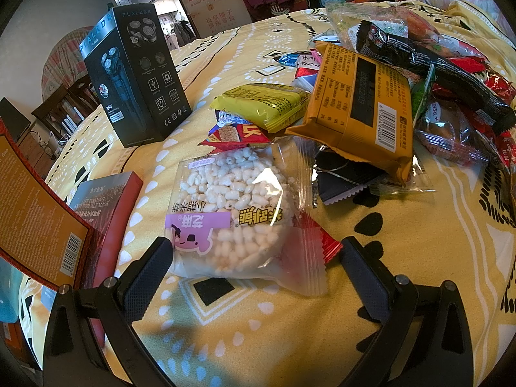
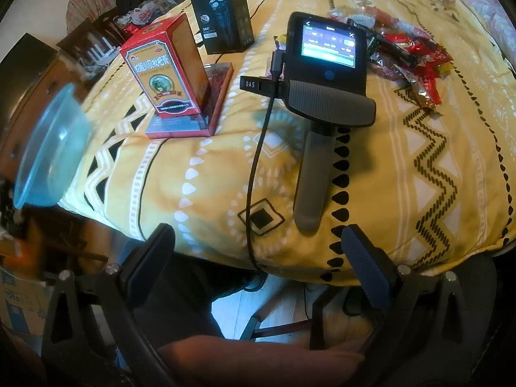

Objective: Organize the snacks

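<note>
Left tool (image 1: pixel 254 258) sits low over the bench (image 1: pixel 403 274), fingers spread wide apart, with a clear-wrapped puffed rice cake pack (image 1: pixel 232 213) lying flat between them; the left finger tip looks to touch the wrapper edge, the right finger stands clear of it. Just behind the pack lies a red snack bar (image 1: pixel 235 135), then a yellow packet (image 1: pixel 261 103) and an orange packet (image 1: pixel 358 103) leaning on the snack pile (image 1: pixel 451 80) at right. Black shaver box (image 1: pixel 135 74) stands upright at left, a red mask box (image 1: pixel 103 200) flat nearer.

Right tool (image 2: pixel 258 251) hangs at the bench's near edge, fingers apart, gripping nothing. In its view a blue plastic bowl (image 2: pixel 48 151) sits blurred at far left, apparently off the bench edge.
</note>
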Available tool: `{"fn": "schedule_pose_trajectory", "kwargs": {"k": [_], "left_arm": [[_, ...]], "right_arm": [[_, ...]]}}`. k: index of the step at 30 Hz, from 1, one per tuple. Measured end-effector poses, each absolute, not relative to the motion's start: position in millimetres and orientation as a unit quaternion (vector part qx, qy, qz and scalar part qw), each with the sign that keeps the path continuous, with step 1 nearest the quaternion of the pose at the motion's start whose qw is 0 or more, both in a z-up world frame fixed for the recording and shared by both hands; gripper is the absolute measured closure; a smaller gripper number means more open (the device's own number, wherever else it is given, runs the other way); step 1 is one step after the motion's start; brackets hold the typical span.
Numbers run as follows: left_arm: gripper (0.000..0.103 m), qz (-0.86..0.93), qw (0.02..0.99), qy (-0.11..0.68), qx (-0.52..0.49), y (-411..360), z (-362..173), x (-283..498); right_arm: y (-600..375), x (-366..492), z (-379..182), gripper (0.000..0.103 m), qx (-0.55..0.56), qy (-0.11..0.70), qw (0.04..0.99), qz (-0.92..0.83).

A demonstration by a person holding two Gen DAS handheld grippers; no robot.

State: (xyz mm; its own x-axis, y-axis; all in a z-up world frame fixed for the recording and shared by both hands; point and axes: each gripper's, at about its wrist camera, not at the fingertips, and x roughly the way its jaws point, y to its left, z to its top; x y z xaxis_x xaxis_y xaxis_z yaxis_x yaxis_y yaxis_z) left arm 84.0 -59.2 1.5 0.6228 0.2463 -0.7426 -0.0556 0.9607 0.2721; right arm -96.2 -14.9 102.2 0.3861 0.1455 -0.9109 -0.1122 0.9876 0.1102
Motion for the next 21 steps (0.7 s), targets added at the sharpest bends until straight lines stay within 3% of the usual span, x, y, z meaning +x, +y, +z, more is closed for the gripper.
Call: {"fn": "schedule_pose_trajectory", "kwargs": {"k": [21], "left_arm": [[0.000,0.085,0.894,0.426,0.112,-59.2,1.5,84.0]], "right_arm": [[-15.2,-96.4,100.0,0.000,0.016,0.551,0.831,0.077]]}}
